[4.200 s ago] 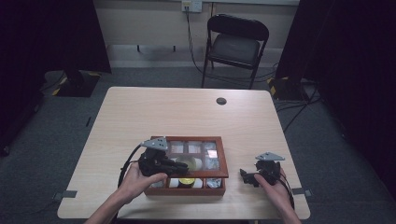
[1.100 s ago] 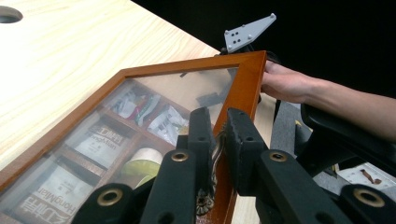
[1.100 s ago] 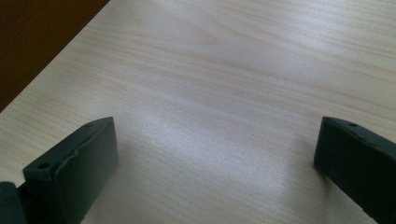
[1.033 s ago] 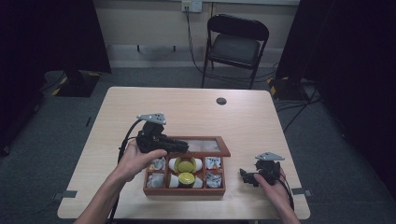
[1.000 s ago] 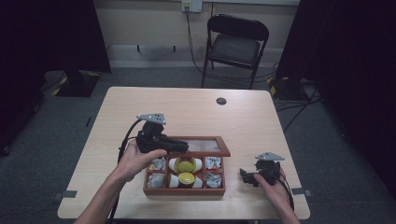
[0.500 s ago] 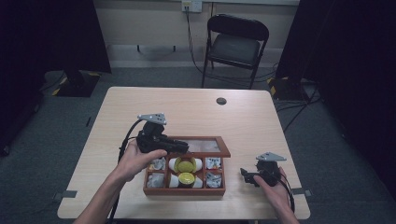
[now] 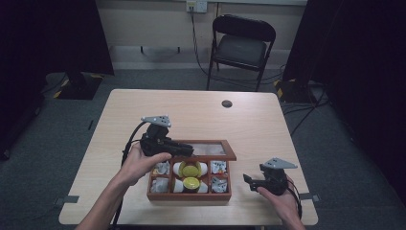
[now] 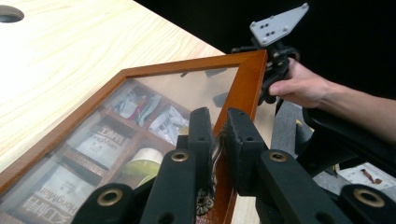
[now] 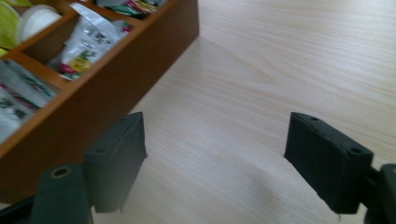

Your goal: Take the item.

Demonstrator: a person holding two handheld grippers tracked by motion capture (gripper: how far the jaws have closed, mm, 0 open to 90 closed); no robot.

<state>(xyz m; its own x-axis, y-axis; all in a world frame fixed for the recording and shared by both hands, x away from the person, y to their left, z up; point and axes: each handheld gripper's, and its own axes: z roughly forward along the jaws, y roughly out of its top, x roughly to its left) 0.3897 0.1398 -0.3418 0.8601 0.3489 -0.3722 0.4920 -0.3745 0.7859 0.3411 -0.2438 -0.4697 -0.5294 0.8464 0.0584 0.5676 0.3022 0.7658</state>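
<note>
A brown wooden box (image 7: 189, 196) with compartments sits near the table's front edge. Its glass lid (image 7: 210, 148) is tilted up, hinged at the far side. My left gripper (image 7: 189, 149) is shut on the lid's wooden frame (image 8: 247, 79); in the left gripper view the gripper (image 8: 219, 130) pinches that frame edge. Inside the box lie tea sachets (image 7: 219, 166) and yellow-topped white cups (image 7: 190, 168). My right gripper (image 7: 246, 179) hovers to the right of the box, apart from it. Its jaws (image 9: 215, 154) have just been closing with nothing between them, beside the box's side wall (image 9: 116, 93).
The light wooden table (image 7: 191, 115) has a small dark round hole (image 7: 227, 103) near its far edge. A black folding chair (image 7: 242, 45) stands behind the table. The right hand's gripper (image 8: 275, 56) appears past the lid's corner.
The lid lay flat on the box in the earliest frame and now stands raised in the left gripper. Over the last second the left hand kept still and the right gripper rose slightly.
</note>
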